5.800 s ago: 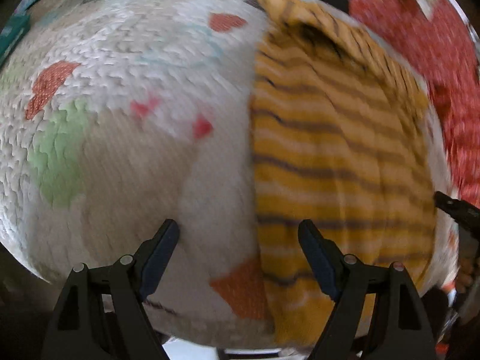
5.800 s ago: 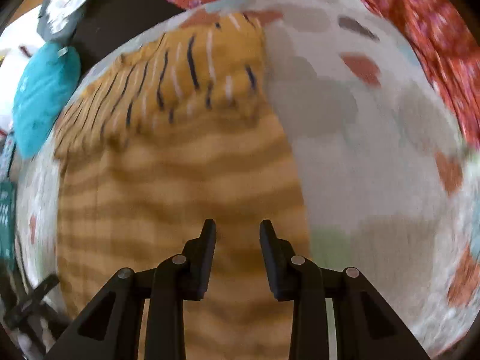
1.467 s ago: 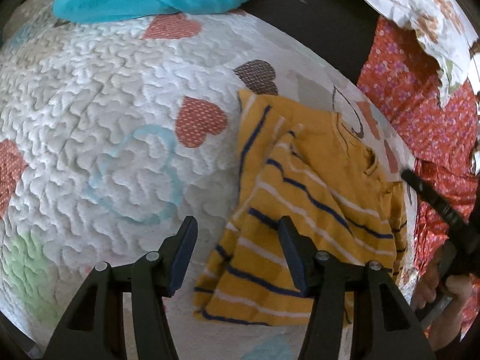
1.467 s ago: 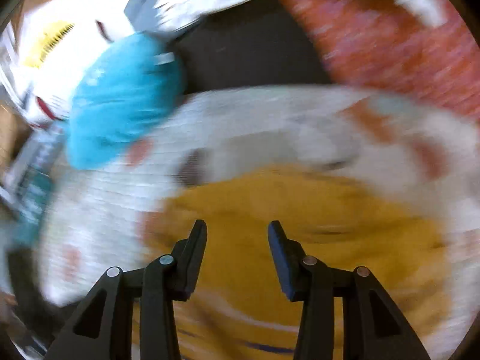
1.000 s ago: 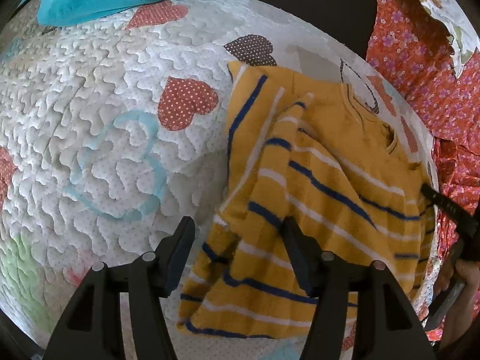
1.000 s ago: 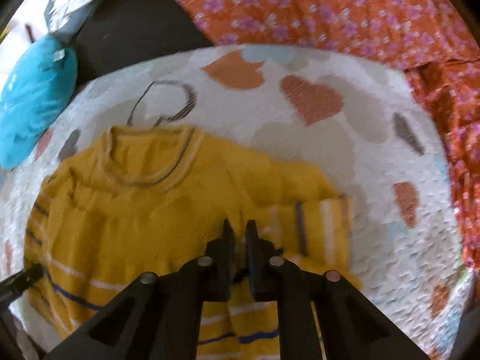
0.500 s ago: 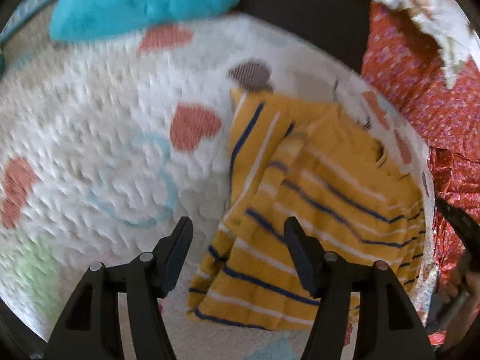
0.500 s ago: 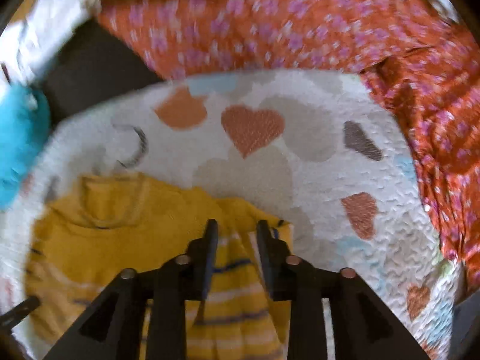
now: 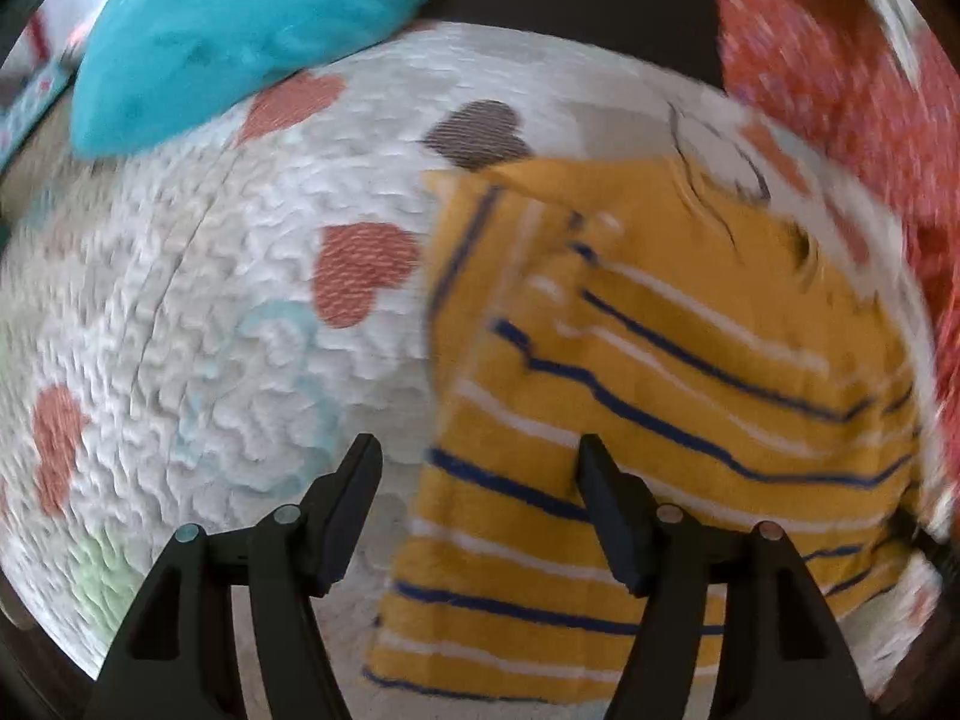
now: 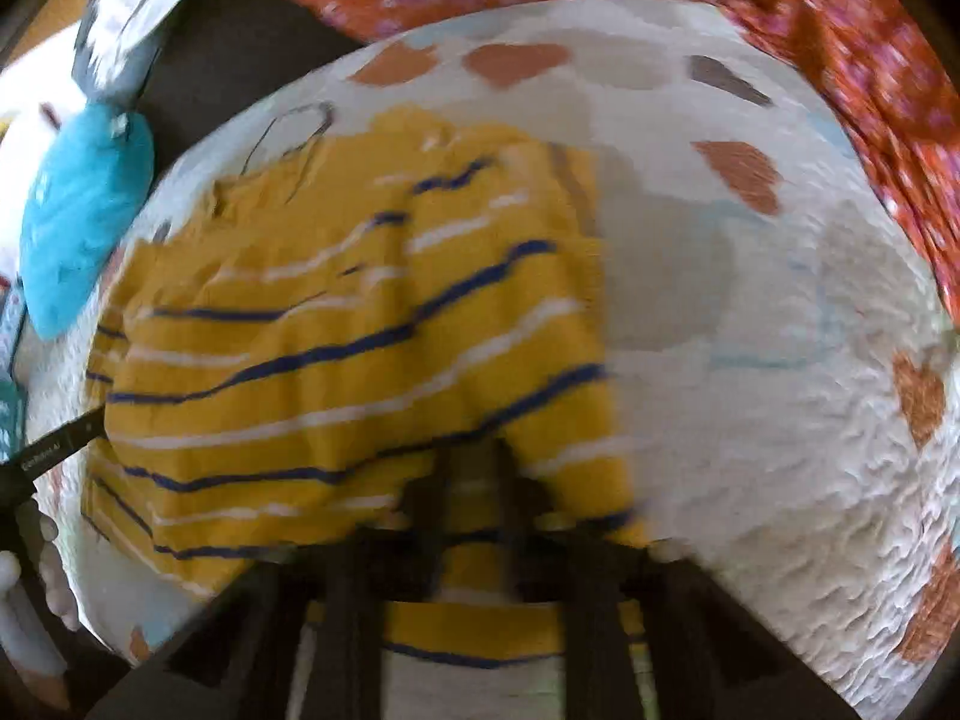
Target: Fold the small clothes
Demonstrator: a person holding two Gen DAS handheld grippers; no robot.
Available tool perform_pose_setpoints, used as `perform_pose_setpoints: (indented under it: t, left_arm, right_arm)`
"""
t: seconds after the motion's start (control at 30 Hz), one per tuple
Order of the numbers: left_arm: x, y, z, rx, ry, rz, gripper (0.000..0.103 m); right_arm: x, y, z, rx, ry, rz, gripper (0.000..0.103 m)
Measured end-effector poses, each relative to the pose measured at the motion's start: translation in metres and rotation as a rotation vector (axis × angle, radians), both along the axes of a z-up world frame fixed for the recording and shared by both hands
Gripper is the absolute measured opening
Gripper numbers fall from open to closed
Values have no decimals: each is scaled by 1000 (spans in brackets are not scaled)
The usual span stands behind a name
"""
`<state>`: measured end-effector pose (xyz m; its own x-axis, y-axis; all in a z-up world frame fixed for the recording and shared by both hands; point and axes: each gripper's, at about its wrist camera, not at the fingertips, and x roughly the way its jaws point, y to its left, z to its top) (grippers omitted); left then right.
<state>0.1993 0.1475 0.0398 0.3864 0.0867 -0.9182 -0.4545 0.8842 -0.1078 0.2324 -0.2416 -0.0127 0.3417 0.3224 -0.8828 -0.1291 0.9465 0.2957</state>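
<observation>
A yellow sweater with navy and white stripes lies partly folded on a white quilt with hearts. My left gripper hovers over the sweater's left edge. Its jaws are opening and its pads press on nothing. In the right wrist view the picture is blurred. The right gripper is shut on the sweater at its near right edge, and the cloth bunches up around the fingers. A dark bar of the left gripper, with a hand below it, shows at that view's left edge.
A teal cushion lies at the quilt's far left. Red floral fabric borders the quilt at the back and right. Bare quilt stretches to the right of the sweater. A dark gap runs behind the quilt.
The right gripper left the sleeve area, opened briefly, swung to the sweater's near edge and shut on the cloth there. The left gripper lifted slightly and its jaws widened a little.
</observation>
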Motion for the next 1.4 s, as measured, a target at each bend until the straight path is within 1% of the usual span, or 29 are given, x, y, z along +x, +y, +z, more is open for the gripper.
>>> perform_pose_setpoints:
  t: [0.03, 0.1, 0.13, 0.17, 0.2, 0.27, 0.33, 0.37, 0.47, 0.53, 0.57, 0.6, 0.67, 0.7, 0.77, 0.8, 0.83, 0.87, 0.9, 0.93, 0.97, 1.0, 1.07, 1.1, 1.17, 1.23, 1.27, 1.33, 1.4]
  left_arm:
    - [-6, 7, 1, -23, -12, 26, 67]
    - [-19, 27, 3, -71, -35, 87, 66]
    - [-27, 34, 2, -86, -37, 107, 66]
    - [-33, 40, 0, -109, -36, 124, 66]
    - [-42, 48, -4, -159, -38, 138, 66]
    - [-54, 54, -11, -258, -47, 144, 66]
    - [-64, 56, -22, -358, -50, 133, 67]
    - [-71, 50, -25, -380, -48, 123, 68]
    - [-82, 41, -31, -383, -57, 69, 72]
    - [-84, 32, -29, -384, -82, 14, 81]
    - [-83, 30, -30, -399, -90, -3, 82]
    - [-81, 26, -31, -435, -102, -30, 82]
    - [-76, 18, -35, -479, -113, -61, 87]
    - [-71, 15, -36, -476, -113, -65, 95]
    - [-62, 6, -37, -420, -101, -55, 96]
    - [-56, 1, -38, -390, -79, -49, 96]
    - [-50, 0, -37, -364, -61, -41, 84]
    - [-48, -4, -33, -306, -30, -32, 72]
    - [-47, -6, -30, -273, -11, -40, 48]
    - [-44, -8, -28, -265, -2, -54, 26]
    - [-43, -7, -28, -314, -1, -61, 19]
    - [-44, -4, -29, -352, 0, -52, 18]
    - [-45, 2, -32, -379, -5, -36, 19]
    - [-46, 5, -35, -413, -9, -21, 20]
    - [-55, 13, -38, -445, -22, -11, 27]
    - [-55, 10, -39, -459, -42, -30, 42]
    - [-54, 7, -39, -455, -51, -39, 46]
    - [-51, -4, -38, -425, -70, -70, 62]
    - [-45, -15, -38, -373, -61, -89, 64]
  right_arm:
    - [-2, -8, 5, 14, -5, -24, 2]
    - [-9, -21, 19, -11, -39, -77, 10]
    - [-13, -29, 24, 6, -51, -88, 12]
    - [-18, -38, 27, 22, -51, -103, 24]
    - [-22, -44, 27, 34, -47, -117, 38]
    - [-34, -58, 22, 80, -30, -154, 50]
    - [-46, -69, 11, 149, 16, -187, 52]
    - [-51, -74, 4, 185, 38, -197, 52]
    - [-64, -73, -16, 296, 87, -218, 52]
    - [-69, -64, -27, 363, 100, -235, 53]
    - [-68, -59, -32, 389, 108, -247, 53]
    - [-67, -54, -34, 399, 106, -261, 58]
    - [-61, -44, -31, 398, 59, -290, 65]
    - [-59, -40, -30, 395, 51, -294, 68]
    - [-52, -32, -28, 389, 34, -312, 70]
    - [-50, -29, -26, 385, 24, -315, 70]
    - [-46, -26, -26, 380, 18, -314, 70]
    - [-43, -24, -25, 388, 19, -316, 70]
    - [-42, -24, -24, 412, 26, -318, 69]
    - [-42, -26, -24, 472, 46, -323, 69]
    - [-44, -30, -24, 527, 63, -336, 70]
    - [-48, -34, -24, 569, 75, -345, 70]
    - [-60, -41, -24, 605, 85, -348, 70]
    - [-67, -46, -24, 614, 82, -355, 70]
    - [-81, -55, -26, 631, 89, -380, 70]
    - [-89, -63, -29, 660, 94, -409, 71]
    - [-88, -64, -30, 664, 93, -422, 71]
    - [-83, -63, -32, 668, 94, -431, 71]
    - [-73, -54, -32, 677, 93, -426, 71]
